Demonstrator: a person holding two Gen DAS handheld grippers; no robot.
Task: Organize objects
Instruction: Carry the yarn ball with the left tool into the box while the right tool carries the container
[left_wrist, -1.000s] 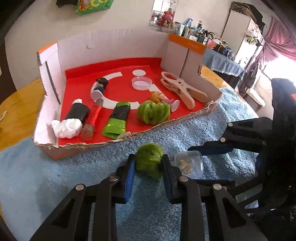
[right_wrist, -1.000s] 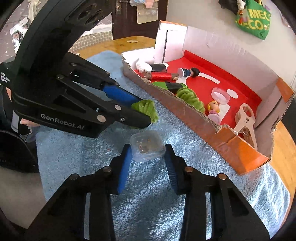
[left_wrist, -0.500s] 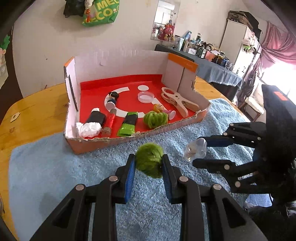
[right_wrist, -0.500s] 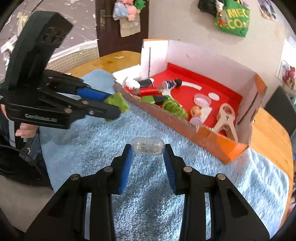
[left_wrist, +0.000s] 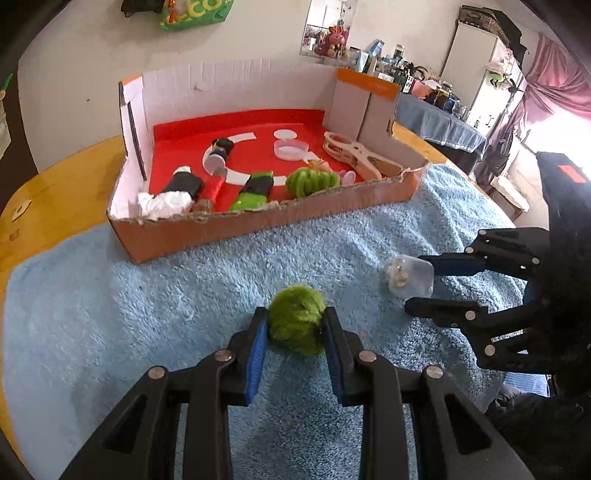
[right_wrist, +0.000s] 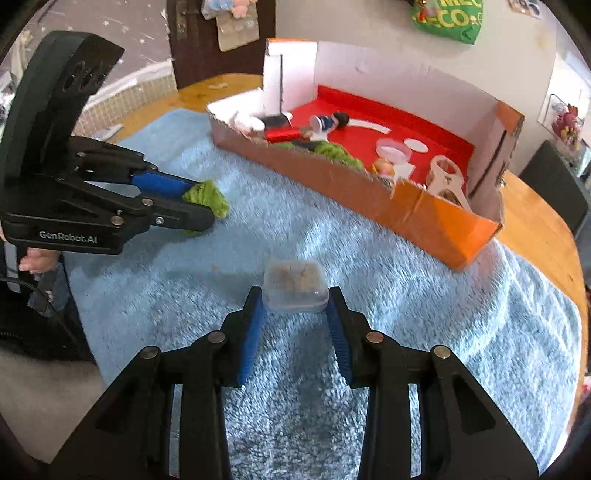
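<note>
Both loads now hang clear of the blue terry towel (left_wrist: 147, 295), where a second ago the clear plastic case lay flat on its pile and the box filled more of each view.

Left wrist view: left hand-held gripper (left_wrist: 295, 332) narrowed onto a fuzzy green yarn ball (left_wrist: 296, 319), blue ribbed pads pressing both sides, ball round and matted. Towel beneath is shaggy, looped, pale blue, spread over a varnished wooden tabletop (left_wrist: 55, 184). Beyond it, a shallow cardboard box (left_wrist: 258, 229), torn front edge, white inner walls, red paper floor. Inside: a second green yarn bundle (left_wrist: 312, 181), a green foil packet (left_wrist: 253, 192), a red thread spool (left_wrist: 212, 186), a crumpled white wad (left_wrist: 159, 203), a wooden clothespin (left_wrist: 360, 155), a shallow clear round lid (left_wrist: 290, 150). At right, the right hand-held gripper (left_wrist: 413, 288) pinches the clear plastic case (left_wrist: 408, 277), held tilted above the towel, pale bits inside.

Right wrist view: right hand-held gripper (right_wrist: 295, 306) closed to a narrow gap on the case (right_wrist: 295, 291), a small rounded-corner square, translucent, blurred tan contents. Left hand-held gripper (right_wrist: 207, 206) at left, matte black, yarn ball (right_wrist: 207, 199) bulging between its tips. A hand (right_wrist: 37, 258) grips its handle. Box (right_wrist: 424, 221) sits well apart, glossy orange outer wall.
</note>
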